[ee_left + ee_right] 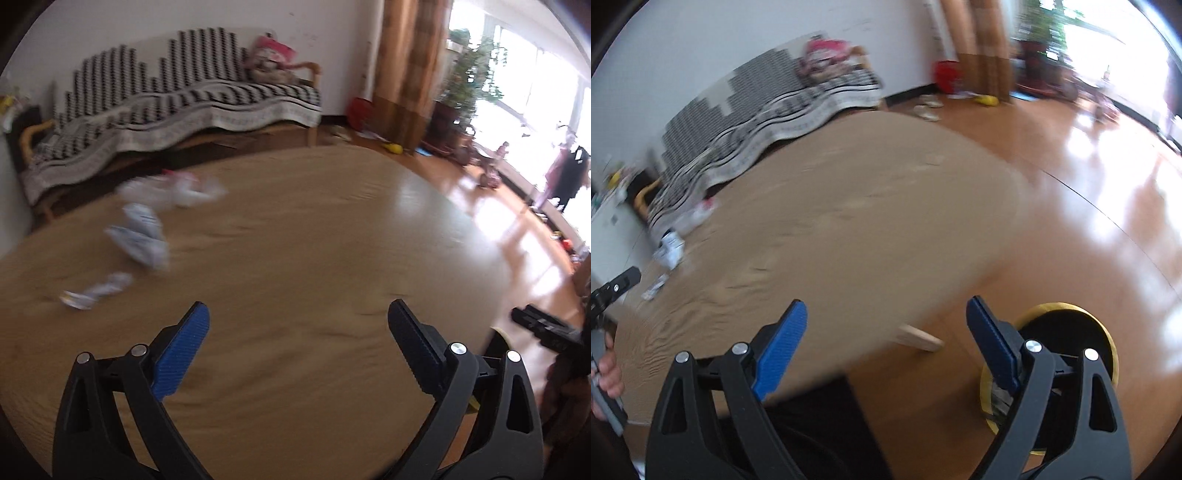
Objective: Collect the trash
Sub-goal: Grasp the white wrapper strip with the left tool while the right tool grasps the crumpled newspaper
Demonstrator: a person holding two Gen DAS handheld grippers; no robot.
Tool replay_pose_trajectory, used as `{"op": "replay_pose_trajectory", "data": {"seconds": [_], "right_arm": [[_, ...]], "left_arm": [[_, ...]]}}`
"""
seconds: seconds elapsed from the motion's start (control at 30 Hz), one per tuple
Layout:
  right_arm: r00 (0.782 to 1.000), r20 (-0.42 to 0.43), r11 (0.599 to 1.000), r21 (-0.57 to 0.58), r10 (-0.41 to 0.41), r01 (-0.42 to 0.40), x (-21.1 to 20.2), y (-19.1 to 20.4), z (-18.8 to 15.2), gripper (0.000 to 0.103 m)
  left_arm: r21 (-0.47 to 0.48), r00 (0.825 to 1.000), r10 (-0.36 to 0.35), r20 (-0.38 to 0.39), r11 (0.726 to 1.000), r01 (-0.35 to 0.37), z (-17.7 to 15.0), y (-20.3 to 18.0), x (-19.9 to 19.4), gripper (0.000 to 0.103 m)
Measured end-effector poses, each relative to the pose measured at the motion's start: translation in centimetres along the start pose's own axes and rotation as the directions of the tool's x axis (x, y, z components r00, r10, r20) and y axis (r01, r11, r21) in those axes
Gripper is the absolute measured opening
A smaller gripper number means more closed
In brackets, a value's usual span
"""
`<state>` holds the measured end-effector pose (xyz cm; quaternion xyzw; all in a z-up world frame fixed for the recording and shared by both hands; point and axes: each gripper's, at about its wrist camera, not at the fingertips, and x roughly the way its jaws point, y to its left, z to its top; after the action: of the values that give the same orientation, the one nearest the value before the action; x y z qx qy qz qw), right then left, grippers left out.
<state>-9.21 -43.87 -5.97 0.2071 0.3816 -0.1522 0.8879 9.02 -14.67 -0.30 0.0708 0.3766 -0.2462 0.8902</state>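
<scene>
Crumpled white wrappers lie on the round wooden table (314,240): a small one (96,290) nearest, a bigger one (142,234) behind it, and a pile (177,188) at the far left edge. My left gripper (297,319) is open and empty above the table, right of the wrappers. My right gripper (886,314) is open and empty over the table's near right edge. A yellow-rimmed black bin (1067,332) stands on the floor under its right finger. The wrappers (670,247) show far left in the right wrist view, as does the left gripper (613,288).
A sofa with a black-and-white cover (177,110) stands behind the table. Brown curtains (410,66), potted plants (465,88) and a bright window are at the right. Glossy wooden floor (1089,184) lies right of the table. A red bin (947,75) stands by the wall.
</scene>
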Motion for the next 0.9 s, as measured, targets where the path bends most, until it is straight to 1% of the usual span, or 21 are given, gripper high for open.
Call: {"op": "replay_pose_trajectory", "data": {"seconds": [0.03, 0.1, 0.17, 0.2, 0.23, 0.3, 0.33, 0.43, 0.5, 0.6, 0.73, 0.83, 0.87, 0.9], "right_arm": [[1.000, -0.006, 1.000, -0.022, 0.020, -0.020, 0.6, 1.6, 0.6, 0.085], [0.997, -0.027, 0.993, -0.087, 0.072, -0.074, 2.2, 5.7, 1.6, 0.085], [0.992, -0.053, 0.983, -0.143, 0.110, -0.117, 3.5, 9.4, 2.3, 0.085], [0.988, -0.068, 0.974, -0.176, 0.136, -0.146, 4.3, 11.7, 2.6, 0.085], [0.984, -0.082, 0.964, -0.204, 0.156, -0.170, 5.1, 13.7, 2.7, 0.085], [0.975, -0.116, 0.941, -0.263, 0.188, -0.213, 6.7, 18.0, 2.8, 0.085], [0.969, -0.137, 0.928, -0.289, 0.204, -0.236, 7.5, 20.0, 2.8, 0.085], [0.955, -0.185, 0.892, -0.351, 0.234, -0.286, 9.4, 24.9, 2.7, 0.085], [0.945, -0.215, 0.865, -0.392, 0.245, -0.313, 11.0, 28.2, 2.9, 0.085], [0.935, -0.248, 0.846, -0.412, 0.253, -0.338, 13.2, 31.4, 3.1, 0.085], [0.930, -0.272, 0.825, -0.443, 0.249, -0.350, 16.3, 35.5, 3.7, 0.085], [0.929, -0.273, 0.820, -0.449, 0.251, -0.354, 18.3, 37.7, 4.5, 0.085], [0.928, -0.275, 0.822, -0.446, 0.252, -0.355, 18.9, 38.2, 4.8, 0.085], [0.926, -0.279, 0.821, -0.444, 0.254, -0.359, 19.7, 38.9, 5.1, 0.085]], "left_arm": [[0.013, 0.998, 0.055, 0.009, 0.998, -0.055, 0.2, 2.4, -0.2, 0.095], [0.054, 0.992, 0.123, 0.017, 0.991, -0.124, 0.7, 6.3, -0.1, 0.096], [0.102, 0.979, 0.202, 0.019, 0.974, -0.203, 0.7, 10.2, 0.4, 0.096], [0.124, 0.978, 0.207, 0.011, 0.970, -0.207, 0.6, 11.8, 0.8, 0.096], [0.143, 0.980, 0.197, -0.013, 0.971, -0.193, 0.5, 13.8, 1.6, 0.096], [0.144, 0.981, 0.191, -0.045, 0.973, -0.183, 0.1, 16.5, 2.8, 0.096], [0.145, 0.982, 0.173, -0.073, 0.976, -0.161, -0.1, 17.6, 3.8, 0.096], [0.163, 0.982, 0.154, -0.112, 0.977, -0.135, -0.9, 19.6, 6.1, 0.096], [0.180, 0.980, 0.155, -0.123, 0.975, -0.132, -1.4, 20.1, 7.3, 0.096], [0.209, 0.975, 0.184, -0.121, 0.965, -0.156, -1.4, 20.4, 8.8, 0.096], [0.216, 0.982, 0.159, -0.103, 0.967, -0.134, -0.8, 20.6, 9.6, 0.096], [0.208, 0.985, 0.146, -0.095, 0.970, -0.124, -0.7, 20.7, 10.0, 0.096], [0.204, 0.986, 0.138, -0.098, 0.972, -0.116, -0.7, 20.7, 10.1, 0.092], [0.196, 0.988, 0.120, -0.101, 0.976, -0.099, -0.6, 21.0, 10.2, 0.084]]}}
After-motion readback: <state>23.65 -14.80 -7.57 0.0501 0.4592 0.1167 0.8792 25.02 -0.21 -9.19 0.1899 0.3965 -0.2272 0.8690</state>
